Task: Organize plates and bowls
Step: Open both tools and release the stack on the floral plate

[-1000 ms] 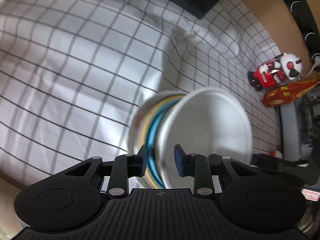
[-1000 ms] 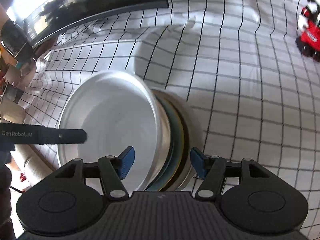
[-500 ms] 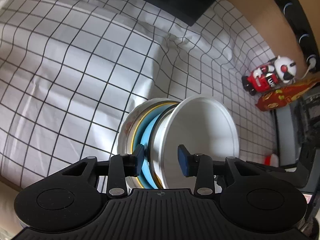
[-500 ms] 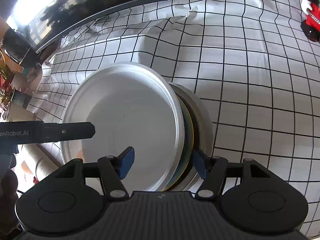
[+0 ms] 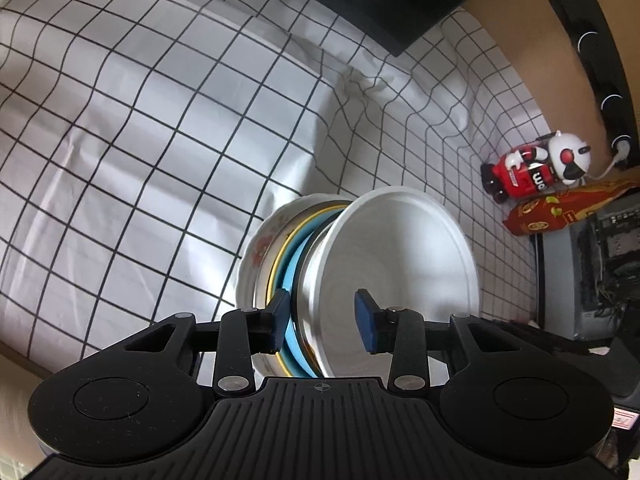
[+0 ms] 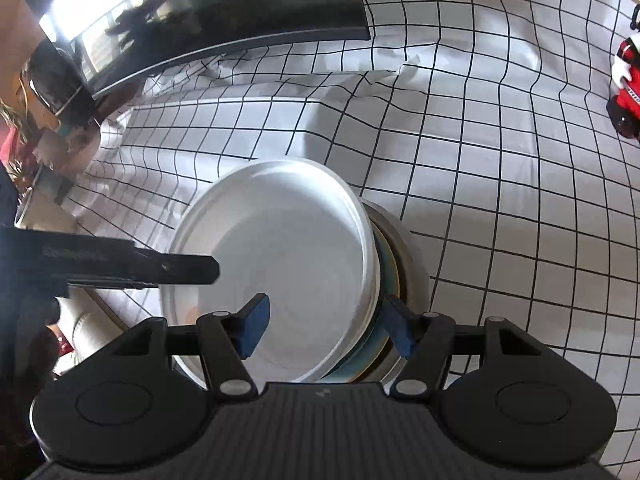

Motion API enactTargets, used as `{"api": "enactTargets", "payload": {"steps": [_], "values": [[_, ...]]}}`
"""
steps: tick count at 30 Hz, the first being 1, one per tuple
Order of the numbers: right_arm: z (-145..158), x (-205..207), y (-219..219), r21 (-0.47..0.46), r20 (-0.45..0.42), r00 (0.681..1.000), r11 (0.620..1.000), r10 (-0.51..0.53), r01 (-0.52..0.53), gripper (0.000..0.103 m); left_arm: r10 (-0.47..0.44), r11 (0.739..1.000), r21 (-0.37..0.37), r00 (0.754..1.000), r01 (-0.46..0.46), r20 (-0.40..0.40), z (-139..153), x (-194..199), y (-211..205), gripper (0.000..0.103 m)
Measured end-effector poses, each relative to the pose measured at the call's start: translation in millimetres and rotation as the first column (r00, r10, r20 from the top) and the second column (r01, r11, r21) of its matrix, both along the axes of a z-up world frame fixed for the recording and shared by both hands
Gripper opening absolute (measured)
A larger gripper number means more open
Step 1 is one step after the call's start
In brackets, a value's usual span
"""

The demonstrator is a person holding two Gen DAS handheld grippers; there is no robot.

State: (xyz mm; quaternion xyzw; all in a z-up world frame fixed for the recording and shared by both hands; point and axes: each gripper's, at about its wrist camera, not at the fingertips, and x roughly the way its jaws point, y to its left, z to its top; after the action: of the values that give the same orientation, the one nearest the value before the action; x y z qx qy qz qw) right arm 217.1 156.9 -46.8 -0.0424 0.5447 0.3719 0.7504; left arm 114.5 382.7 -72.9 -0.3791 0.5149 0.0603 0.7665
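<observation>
Jaws of both grippers, left gripper (image 5: 322,316) having just widened, seemingly pinch the tilted stack of dishes (image 6: 376,276) low in frame, steadying it.

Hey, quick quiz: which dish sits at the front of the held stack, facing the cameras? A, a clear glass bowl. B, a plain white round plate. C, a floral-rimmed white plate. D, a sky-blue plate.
B: the plain white round plate faces both cameras, with the sky-blue plate and floral-rimmed white plate stacked behind it.
</observation>
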Motion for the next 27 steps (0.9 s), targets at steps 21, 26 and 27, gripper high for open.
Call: {"api": "enactTargets", "payload": {"steps": [21, 26, 27], "values": [[12.5, -1.1, -12.7, 0.013, 0.042, 0.999, 1.000, -0.029, 0.029, 0.043, 0.005, 0.997, 0.075, 1.000, -0.007, 0.030, 22.6, -5.0, -1.4, 0.027], [26.1, 4.3, -44.2, 0.072, 0.089, 0.993, 0.995, -0.074, 0.068, 0.043, 0.032, 0.991, 0.123, 0.995, -0.044, 0.093, 49.1, -7.5, -4.4, 0.027], [29.8, 5.9, -52.4, 0.081, 0.107, 0.990, 0.993, -0.091, 0.083, 0.043, 0.039, 0.987, 0.148, 0.993, -0.056, 0.115, 57.6, -7.4, -7.1, 0.028]]}}
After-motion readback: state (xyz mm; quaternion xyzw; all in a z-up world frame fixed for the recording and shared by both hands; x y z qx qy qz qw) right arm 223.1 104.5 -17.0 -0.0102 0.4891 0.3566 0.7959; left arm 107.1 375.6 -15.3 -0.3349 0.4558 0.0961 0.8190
